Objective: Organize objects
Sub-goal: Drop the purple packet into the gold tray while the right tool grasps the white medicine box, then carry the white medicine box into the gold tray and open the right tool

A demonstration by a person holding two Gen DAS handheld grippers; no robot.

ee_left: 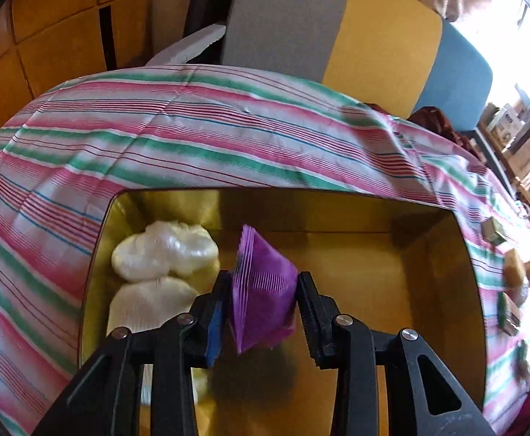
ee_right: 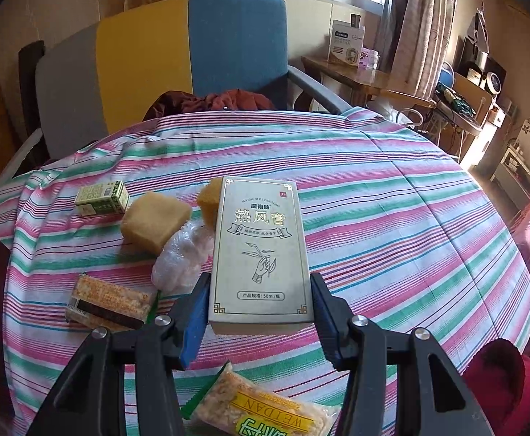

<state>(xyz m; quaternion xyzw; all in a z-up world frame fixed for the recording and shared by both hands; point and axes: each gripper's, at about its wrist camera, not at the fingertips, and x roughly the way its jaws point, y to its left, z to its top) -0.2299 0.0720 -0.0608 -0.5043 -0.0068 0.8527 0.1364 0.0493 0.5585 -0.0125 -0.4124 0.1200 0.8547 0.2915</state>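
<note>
So on the left side there's the gold box (ee_left: 428,272) sitting on the striped cloth (ee_left: 192,138) that covers the counter, and it already has two white pouches (ee_left: 163,250) tucked against its left wall. Looks like that box is where the loose stuff is being collected. The left gripper (ee_left: 261,309) hangs right over the open box, angled steeply down into it, with its fingers (ee_left: 216,312) pinched on a purple packet (ee_left: 261,287). The packet is crumpled and stands up between them, above the bare floor of the box beside the pouches, so probably it's about to be dropped in there.

Moving right, the other view shows what's not sorted yet, spread on the same cloth: a small green box (ee_right: 101,196), a tan sponge block (ee_right: 156,221), a clear plastic bag (ee_right: 183,254), a dark-banded snack bar (ee_right: 110,307) and a yellow WEIDAN pack (ee_right: 265,408) near the bottom edge. The right gripper (ee_right: 261,321) is also tilted downward and its fingers (ee_right: 194,323) are clamped on the lower end of a tall pale carton (ee_right: 261,243), holding it label-up, seemingly clear of the cloth. Presumably it's waiting its turn for the box.
</note>
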